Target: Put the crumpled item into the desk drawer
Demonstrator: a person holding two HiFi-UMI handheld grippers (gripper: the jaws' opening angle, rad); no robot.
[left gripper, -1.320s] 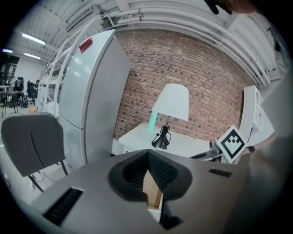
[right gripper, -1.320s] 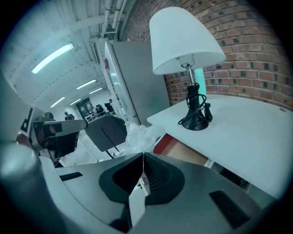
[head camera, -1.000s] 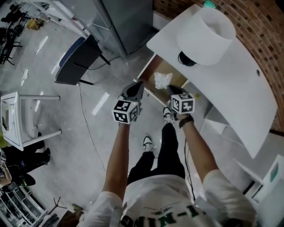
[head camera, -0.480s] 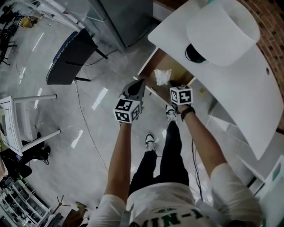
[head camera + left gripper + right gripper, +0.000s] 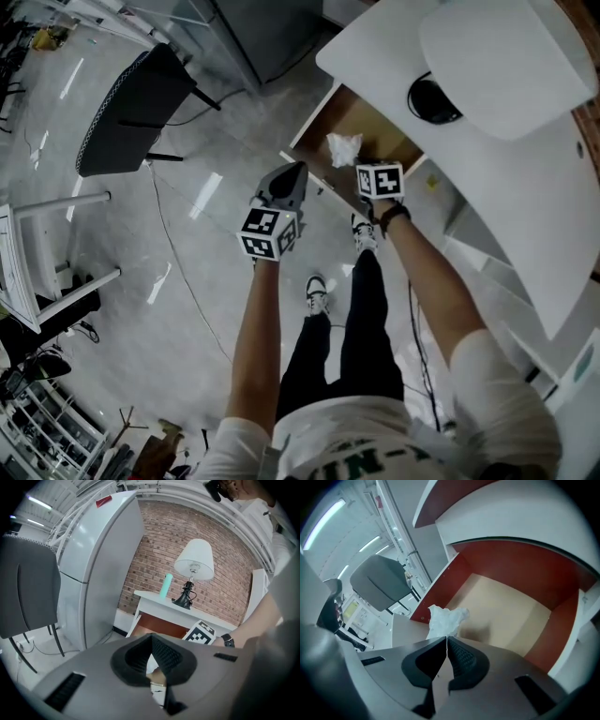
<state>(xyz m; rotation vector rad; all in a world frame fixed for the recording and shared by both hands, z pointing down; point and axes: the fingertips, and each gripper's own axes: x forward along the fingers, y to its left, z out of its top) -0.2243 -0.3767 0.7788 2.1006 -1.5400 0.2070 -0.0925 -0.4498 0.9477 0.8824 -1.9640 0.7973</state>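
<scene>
The crumpled white paper [image 5: 444,619] sticks out beyond the tips of my right gripper [image 5: 446,638], which is shut on it. It hangs over the front left corner of the open desk drawer [image 5: 511,611], whose bottom is bare beige board between red-brown walls. In the head view the paper [image 5: 344,148] shows above the drawer [image 5: 361,117], just ahead of the right gripper's marker cube [image 5: 380,180]. My left gripper [image 5: 298,171] is shut and holds nothing. It hovers outside the drawer's front edge, to the left of the right one.
The white desk top [image 5: 375,56] carries a lamp with a white shade [image 5: 497,56] and a teal bottle [image 5: 165,585]. A grey fridge [image 5: 93,573] stands left of the desk. A black chair [image 5: 131,103] is further left. The person's shoes [image 5: 317,292] are below the drawer front.
Both grippers have sunk toward the drawer. The right one has carried the paper down over the drawer's front corner and tilted steeper. Both sets of jaws stay shut.
</scene>
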